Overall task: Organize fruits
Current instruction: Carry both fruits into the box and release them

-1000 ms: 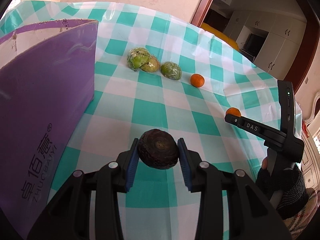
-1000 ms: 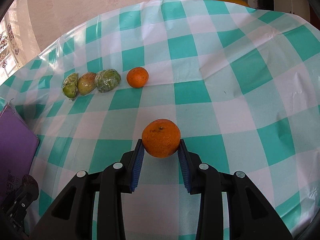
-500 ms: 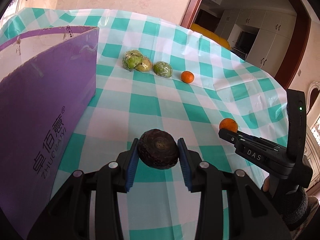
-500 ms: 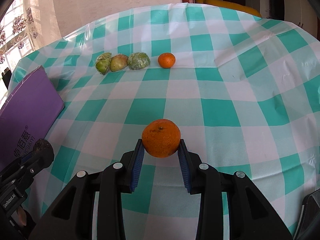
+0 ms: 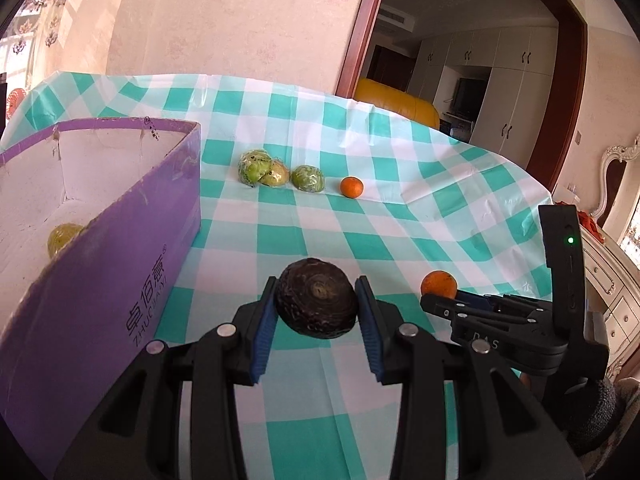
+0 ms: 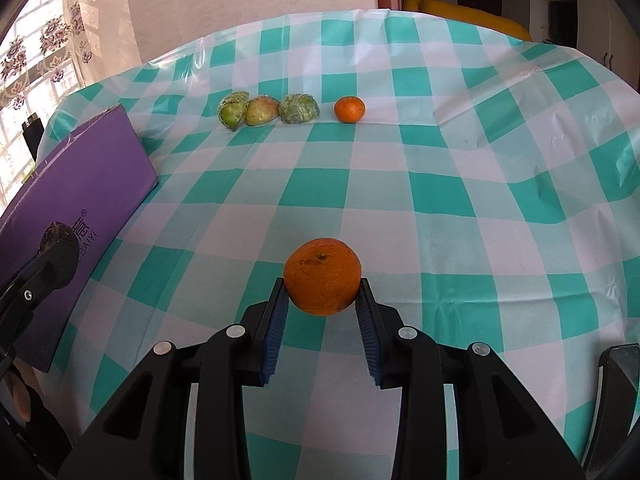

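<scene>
My left gripper is shut on a dark brown round fruit, held above the table beside the purple box. My right gripper is shut on an orange, held above the checked tablecloth; it also shows in the left wrist view. The box is open on top and holds a yellow-green fruit. At the far side of the table lie a row of wrapped green fruits and a small orange.
The table wears a teal-and-white checked cloth. The purple box stands at the left. A doorway with a yellow sofa and cupboards lies behind the table. A white dresser stands at the right.
Both grippers have risen and drawn back with their fruits still held. The left view now looks over the box's rim into its inside.
</scene>
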`<state>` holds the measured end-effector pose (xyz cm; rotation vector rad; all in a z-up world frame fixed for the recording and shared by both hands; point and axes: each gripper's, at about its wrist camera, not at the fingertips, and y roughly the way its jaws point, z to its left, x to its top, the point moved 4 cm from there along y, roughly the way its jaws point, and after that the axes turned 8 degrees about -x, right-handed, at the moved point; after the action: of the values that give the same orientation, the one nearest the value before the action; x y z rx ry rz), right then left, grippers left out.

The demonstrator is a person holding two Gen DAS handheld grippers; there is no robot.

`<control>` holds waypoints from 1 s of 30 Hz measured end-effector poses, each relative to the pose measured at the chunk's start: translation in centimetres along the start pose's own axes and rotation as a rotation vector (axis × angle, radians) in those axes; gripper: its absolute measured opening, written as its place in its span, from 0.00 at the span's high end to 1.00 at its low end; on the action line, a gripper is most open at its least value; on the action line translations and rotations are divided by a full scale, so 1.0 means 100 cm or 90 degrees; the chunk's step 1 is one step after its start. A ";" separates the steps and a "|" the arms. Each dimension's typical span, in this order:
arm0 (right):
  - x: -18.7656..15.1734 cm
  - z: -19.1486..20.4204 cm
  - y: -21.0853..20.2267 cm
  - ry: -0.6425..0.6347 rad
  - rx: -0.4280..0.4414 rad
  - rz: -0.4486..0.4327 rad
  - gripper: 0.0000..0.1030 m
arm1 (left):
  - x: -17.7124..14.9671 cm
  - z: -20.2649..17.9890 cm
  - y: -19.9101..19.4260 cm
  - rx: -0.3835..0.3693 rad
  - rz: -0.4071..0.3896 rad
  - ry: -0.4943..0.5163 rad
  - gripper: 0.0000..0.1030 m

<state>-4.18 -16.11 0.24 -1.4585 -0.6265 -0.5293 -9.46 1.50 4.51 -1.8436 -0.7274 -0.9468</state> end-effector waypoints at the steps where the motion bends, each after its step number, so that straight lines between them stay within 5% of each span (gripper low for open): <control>1: 0.002 0.003 -0.004 -0.003 0.003 -0.004 0.66 | 0.003 -0.002 -0.006 0.000 -0.009 0.007 0.63; 13: 0.035 0.077 -0.065 -0.081 0.077 -0.091 0.66 | 0.047 -0.006 -0.093 0.012 -0.140 0.036 0.63; 22: 0.056 0.149 -0.100 -0.138 0.143 -0.148 0.66 | 0.064 0.055 -0.154 0.104 -0.205 0.002 0.63; 30: 0.053 0.206 -0.111 -0.208 0.173 -0.158 0.66 | 0.054 0.118 -0.179 0.178 -0.208 -0.054 0.63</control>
<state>-9.16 4.13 12.18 -1.2236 -1.1058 -0.3791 -17.11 20.05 13.77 -1.5529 -1.1782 -0.9212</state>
